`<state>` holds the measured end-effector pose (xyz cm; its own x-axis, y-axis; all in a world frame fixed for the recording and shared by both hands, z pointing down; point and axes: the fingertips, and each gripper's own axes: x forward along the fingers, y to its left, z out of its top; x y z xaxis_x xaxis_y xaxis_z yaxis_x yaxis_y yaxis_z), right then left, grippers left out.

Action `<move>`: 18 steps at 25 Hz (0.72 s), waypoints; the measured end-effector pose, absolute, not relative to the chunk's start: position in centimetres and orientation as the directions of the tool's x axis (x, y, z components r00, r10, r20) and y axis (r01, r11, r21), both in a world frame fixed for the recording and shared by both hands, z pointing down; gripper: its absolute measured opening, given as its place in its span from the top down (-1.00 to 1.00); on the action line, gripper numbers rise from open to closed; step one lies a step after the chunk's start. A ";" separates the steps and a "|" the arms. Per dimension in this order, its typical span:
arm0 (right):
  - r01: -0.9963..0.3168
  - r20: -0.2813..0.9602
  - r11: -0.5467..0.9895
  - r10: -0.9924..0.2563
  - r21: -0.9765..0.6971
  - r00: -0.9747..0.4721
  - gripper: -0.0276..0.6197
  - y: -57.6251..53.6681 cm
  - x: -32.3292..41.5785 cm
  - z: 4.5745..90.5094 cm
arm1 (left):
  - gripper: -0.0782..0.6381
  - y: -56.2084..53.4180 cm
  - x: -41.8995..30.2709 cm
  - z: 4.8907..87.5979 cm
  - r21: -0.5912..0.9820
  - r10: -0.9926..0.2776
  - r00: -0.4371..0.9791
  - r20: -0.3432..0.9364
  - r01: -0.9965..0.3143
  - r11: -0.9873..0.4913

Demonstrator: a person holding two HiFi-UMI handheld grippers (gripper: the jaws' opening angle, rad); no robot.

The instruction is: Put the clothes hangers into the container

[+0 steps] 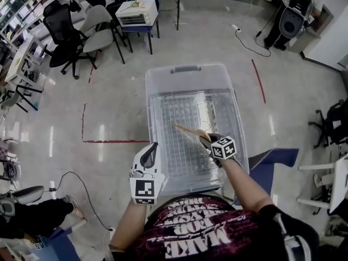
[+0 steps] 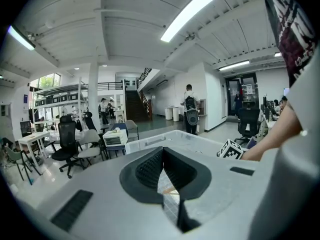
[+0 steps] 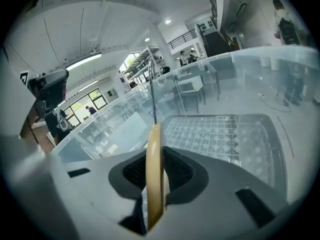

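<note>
A clear plastic container (image 1: 187,68) with a grid-patterned floor stands in front of me. My right gripper (image 1: 205,140) hovers over its near right part, shut on a wooden clothes hanger (image 1: 187,130) that points left and away across the bin. In the right gripper view the hanger (image 3: 155,169) stands edge-on between the pads, its metal hook (image 3: 151,89) rising above the container floor (image 3: 225,134). My left gripper (image 1: 152,148) sits at the container's near left corner, jaws together with nothing in them. In the left gripper view the container (image 2: 150,143) lies just ahead.
Office chairs (image 1: 65,31) and a blue chair carrying a white appliance (image 1: 137,11) stand beyond the container. Red tape lines (image 1: 117,141) mark the floor to the left. A blue object (image 1: 277,159) lies right of the container. A person with a backpack (image 2: 190,115) stands far off.
</note>
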<state>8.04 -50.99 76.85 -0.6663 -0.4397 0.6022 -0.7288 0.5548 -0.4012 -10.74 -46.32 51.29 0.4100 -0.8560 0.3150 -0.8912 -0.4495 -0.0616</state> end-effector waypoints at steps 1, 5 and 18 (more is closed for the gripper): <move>-0.718 0.604 0.553 -0.418 -0.423 -0.678 0.72 -50.9 8.0 77.7 | 0.76 -46.3 -10.7 51.4 -0.061 -0.854 0.414 0.316 -0.889 -0.454; -0.676 0.589 0.494 -0.347 -0.546 -0.730 0.65 -50.9 8.0 81.0 | 0.76 -45.7 -10.5 51.6 -0.061 -0.846 0.425 0.322 -0.882 -0.467; -0.885 0.763 0.290 -0.452 -0.364 -0.462 -0.23 -50.3 13.0 81.9 | 0.76 -43.2 -11.3 51.8 -0.070 -0.852 0.421 0.311 -0.884 -0.462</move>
